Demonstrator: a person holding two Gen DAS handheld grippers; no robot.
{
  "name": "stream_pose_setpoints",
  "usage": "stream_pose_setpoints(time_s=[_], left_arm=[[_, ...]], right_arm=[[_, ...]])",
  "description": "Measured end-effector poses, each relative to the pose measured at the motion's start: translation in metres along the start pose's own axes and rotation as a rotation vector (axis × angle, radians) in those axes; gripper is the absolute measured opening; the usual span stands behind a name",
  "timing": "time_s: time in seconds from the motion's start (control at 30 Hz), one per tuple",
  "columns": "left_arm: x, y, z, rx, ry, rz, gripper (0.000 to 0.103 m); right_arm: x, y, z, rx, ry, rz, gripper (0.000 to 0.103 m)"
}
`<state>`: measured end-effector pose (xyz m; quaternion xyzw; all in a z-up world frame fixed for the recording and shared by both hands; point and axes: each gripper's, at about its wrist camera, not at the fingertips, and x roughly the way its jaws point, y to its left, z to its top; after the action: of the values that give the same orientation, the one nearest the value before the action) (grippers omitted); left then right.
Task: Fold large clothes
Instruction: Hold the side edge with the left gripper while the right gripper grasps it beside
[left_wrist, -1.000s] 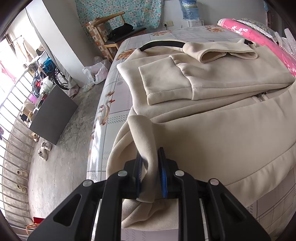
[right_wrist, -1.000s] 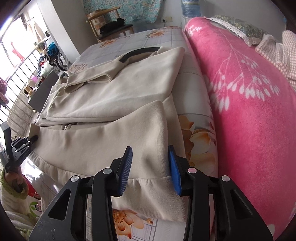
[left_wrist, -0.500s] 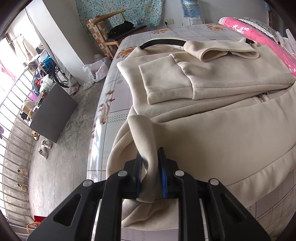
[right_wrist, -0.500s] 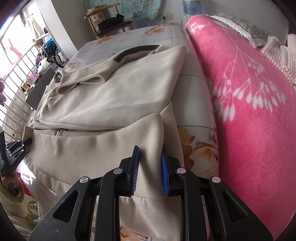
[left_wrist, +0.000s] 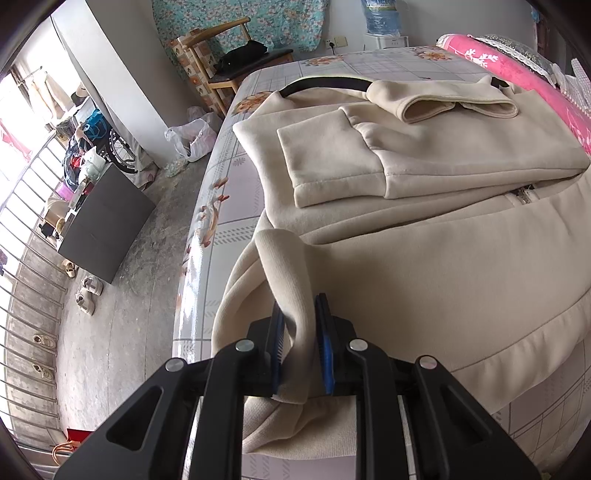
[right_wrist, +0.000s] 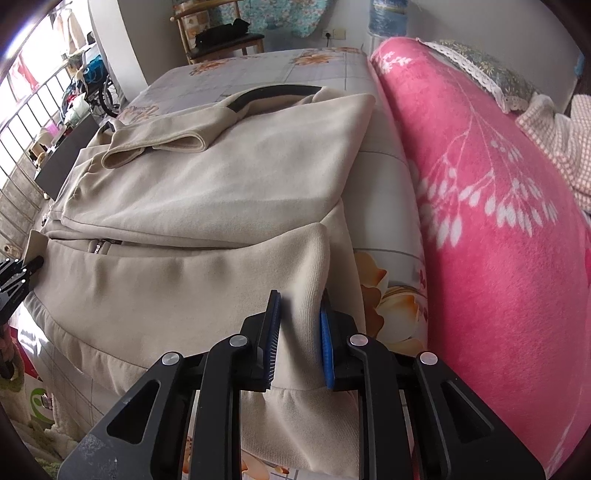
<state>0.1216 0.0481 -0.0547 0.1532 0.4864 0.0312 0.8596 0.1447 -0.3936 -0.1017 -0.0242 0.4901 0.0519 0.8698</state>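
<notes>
A large beige jacket lies on the bed with its sleeves folded across the body and its dark collar at the far end. My left gripper is shut on the hem's left corner, where a fold of cloth stands up between the blue pads. In the right wrist view the same jacket spreads to the left. My right gripper is shut on the hem's right corner, and the fabric bunches between its pads. The left gripper shows at that view's left edge.
A pink blanket is rolled along the bed's right side. The patterned bed sheet ends at the left edge, above a concrete floor. A dark box, a wooden chair and a metal railing stand beyond.
The right gripper's jaws came together on the hem's right corner and pinched the cloth. The left gripper kept its hold and stayed in place.
</notes>
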Motion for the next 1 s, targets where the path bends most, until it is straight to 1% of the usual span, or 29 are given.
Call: stream_pose_setpoints(time_s=[0.57, 1.0], left_arm=[[-0.0003, -0.0005, -0.0004, 0.005, -0.001, 0.005, 0.017], [-0.0004, -0.0002, -0.0002, 0.004, -0.001, 0.003, 0.017]], right_arm=[[-0.0002, 0.0019, 0.0, -0.008, 0.0, -0.015, 0.018], [-0.0011, 0.006, -0.0017, -0.023, -0.009, -0.043, 0.017]])
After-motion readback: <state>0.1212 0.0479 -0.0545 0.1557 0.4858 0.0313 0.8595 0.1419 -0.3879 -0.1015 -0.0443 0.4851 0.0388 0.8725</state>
